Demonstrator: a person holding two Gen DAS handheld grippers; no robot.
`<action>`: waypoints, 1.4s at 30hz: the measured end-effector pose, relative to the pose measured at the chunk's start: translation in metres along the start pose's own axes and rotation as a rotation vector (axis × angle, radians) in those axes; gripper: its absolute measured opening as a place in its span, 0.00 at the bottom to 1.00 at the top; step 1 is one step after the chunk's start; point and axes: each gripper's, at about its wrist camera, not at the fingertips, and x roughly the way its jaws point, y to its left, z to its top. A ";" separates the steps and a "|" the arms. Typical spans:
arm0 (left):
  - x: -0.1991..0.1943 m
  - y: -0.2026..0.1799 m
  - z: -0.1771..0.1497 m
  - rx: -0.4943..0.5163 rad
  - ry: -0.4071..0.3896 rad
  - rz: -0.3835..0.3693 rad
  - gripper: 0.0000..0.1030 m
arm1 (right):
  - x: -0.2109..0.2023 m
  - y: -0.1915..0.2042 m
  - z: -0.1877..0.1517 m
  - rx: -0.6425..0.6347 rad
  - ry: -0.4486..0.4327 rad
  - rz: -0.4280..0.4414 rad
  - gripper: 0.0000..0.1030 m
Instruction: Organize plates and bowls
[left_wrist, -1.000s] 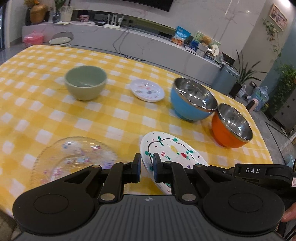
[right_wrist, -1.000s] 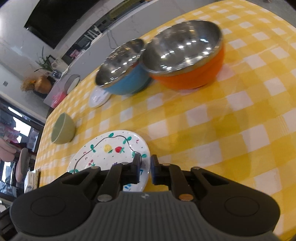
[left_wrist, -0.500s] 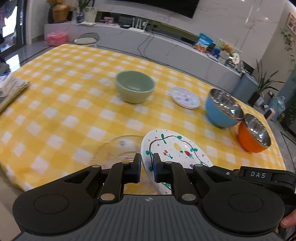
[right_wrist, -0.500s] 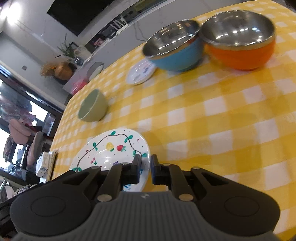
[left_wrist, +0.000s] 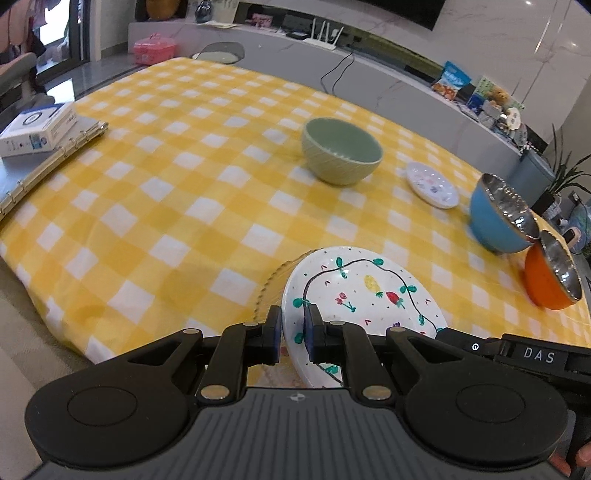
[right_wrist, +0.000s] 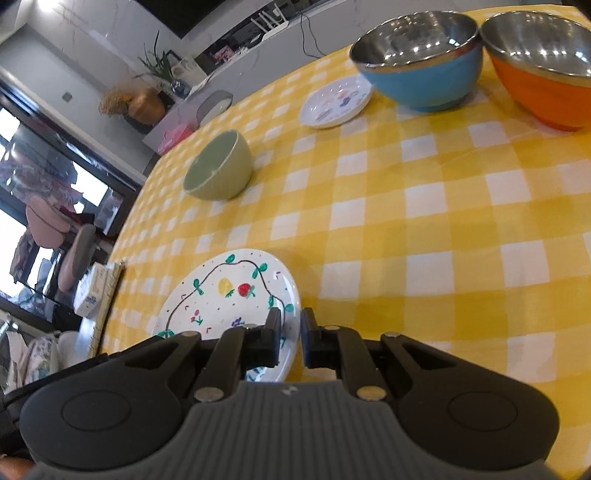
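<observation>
Left wrist view shows us both clamped on the white fruit-painted plate (left_wrist: 365, 295), left gripper (left_wrist: 293, 334) and right gripper (right_wrist: 291, 334) pinching opposite near rims, over the clear scalloped glass plate (left_wrist: 271, 284) showing at its left.

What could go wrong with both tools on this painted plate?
1. Both the left tool and right tool pinch only the thin rim of the painted plate, on opposite edges; uneven motion could twist it loose.
2. The glass plate lies partly beneath it near the table edge; a careless lowering might knock or chip it.
</observation>
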 end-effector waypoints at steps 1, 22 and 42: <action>0.001 0.001 0.000 -0.003 0.002 0.005 0.14 | 0.002 0.001 -0.001 -0.008 0.005 -0.002 0.09; 0.009 0.003 -0.006 0.043 -0.008 0.081 0.14 | 0.011 0.027 -0.012 -0.209 -0.022 -0.076 0.09; 0.005 0.001 -0.002 0.034 -0.016 0.094 0.16 | 0.001 0.035 -0.020 -0.314 -0.115 -0.091 0.30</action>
